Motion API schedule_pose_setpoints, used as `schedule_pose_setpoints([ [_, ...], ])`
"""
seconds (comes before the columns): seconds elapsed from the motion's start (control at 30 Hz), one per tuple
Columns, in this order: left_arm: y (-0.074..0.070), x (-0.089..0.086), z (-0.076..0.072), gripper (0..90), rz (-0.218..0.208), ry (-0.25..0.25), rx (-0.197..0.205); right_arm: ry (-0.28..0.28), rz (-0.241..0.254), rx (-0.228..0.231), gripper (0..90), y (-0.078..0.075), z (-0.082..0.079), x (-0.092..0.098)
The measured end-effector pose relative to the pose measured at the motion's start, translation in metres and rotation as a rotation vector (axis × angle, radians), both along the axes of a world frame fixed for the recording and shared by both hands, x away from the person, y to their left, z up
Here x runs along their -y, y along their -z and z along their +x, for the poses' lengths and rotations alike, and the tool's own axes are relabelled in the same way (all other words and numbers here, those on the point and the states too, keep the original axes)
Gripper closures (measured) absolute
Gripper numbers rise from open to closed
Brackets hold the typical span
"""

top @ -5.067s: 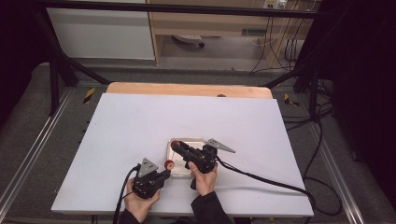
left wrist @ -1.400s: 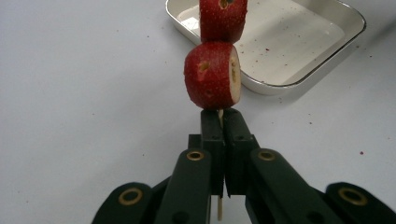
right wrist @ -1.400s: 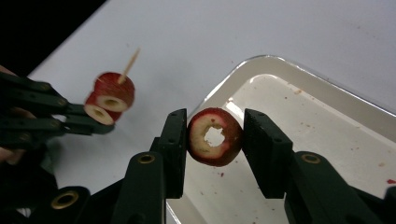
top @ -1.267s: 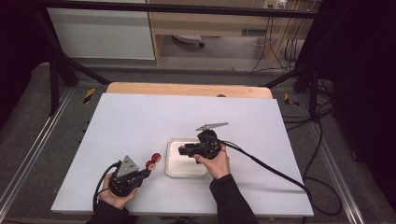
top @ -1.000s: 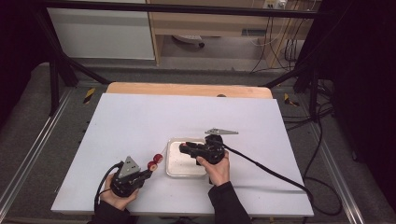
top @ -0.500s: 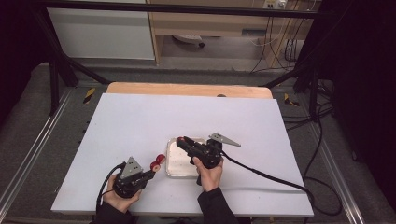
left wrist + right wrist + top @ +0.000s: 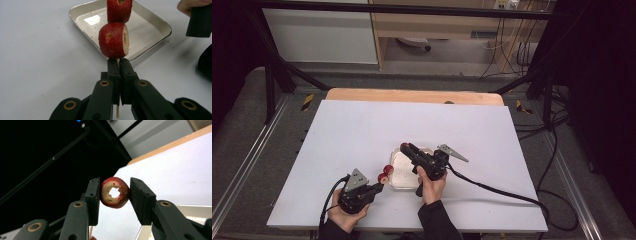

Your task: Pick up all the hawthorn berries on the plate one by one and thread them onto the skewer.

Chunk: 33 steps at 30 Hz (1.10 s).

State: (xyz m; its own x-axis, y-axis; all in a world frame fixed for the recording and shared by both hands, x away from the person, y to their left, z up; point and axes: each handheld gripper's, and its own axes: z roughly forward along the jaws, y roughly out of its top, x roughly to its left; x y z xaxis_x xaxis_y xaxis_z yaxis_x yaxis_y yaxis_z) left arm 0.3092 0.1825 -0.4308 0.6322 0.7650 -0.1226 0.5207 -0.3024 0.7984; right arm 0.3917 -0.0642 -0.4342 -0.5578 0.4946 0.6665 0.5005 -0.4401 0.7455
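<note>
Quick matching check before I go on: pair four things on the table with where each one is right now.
Things:
1. skewer
2. hollowed strawberry piece
3. two strawberry pieces
4. tray

Places:
A. on the white table, between the two hands
B. threaded on the stick
C. pinched in the left claw
D. clamped in the right claw

Pairs: 1-C, 2-D, 3-B, 4-A
</note>
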Motion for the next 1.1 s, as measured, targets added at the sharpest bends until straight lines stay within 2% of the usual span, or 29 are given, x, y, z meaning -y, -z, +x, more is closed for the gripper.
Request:
schedule_pose_setpoints([
  [0.2,-0.001,0.008,0.001,88.3,-0.031,-0.026,-0.016,0.031,0.04,0.028,61.7,0.004,0.0,-0.002],
  [0.33,0.001,0.013,0.002,88.3,-0.045,-0.009,-0.018,0.032,0.065,0.037,61.7,0.006,0.0,-0.003],
  [0.43,0.002,0.014,0.002,88.3,-0.039,-0.033,-0.037,0.035,0.069,0.051,61.6,0.006,-0.001,-0.004],
  [0.47,0.002,0.014,0.003,88.3,-0.054,-0.026,-0.035,0.039,0.068,0.057,61.7,0.007,-0.001,-0.004],
  [0.67,0.001,0.017,0.004,88.3,-0.069,-0.021,-0.041,0.049,0.052,0.074,61.7,0.009,-0.001,-0.004],
  [0.87,0.002,0.017,0.005,88.3,-0.066,-0.024,-0.05,0.044,0.052,0.082,61.7,0.01,0.0,-0.005],
  [1.1,0.002,0.017,0.006,88.3,-0.081,-0.033,-0.062,0.038,0.054,0.084,61.7,0.011,-0.001,-0.006],
])
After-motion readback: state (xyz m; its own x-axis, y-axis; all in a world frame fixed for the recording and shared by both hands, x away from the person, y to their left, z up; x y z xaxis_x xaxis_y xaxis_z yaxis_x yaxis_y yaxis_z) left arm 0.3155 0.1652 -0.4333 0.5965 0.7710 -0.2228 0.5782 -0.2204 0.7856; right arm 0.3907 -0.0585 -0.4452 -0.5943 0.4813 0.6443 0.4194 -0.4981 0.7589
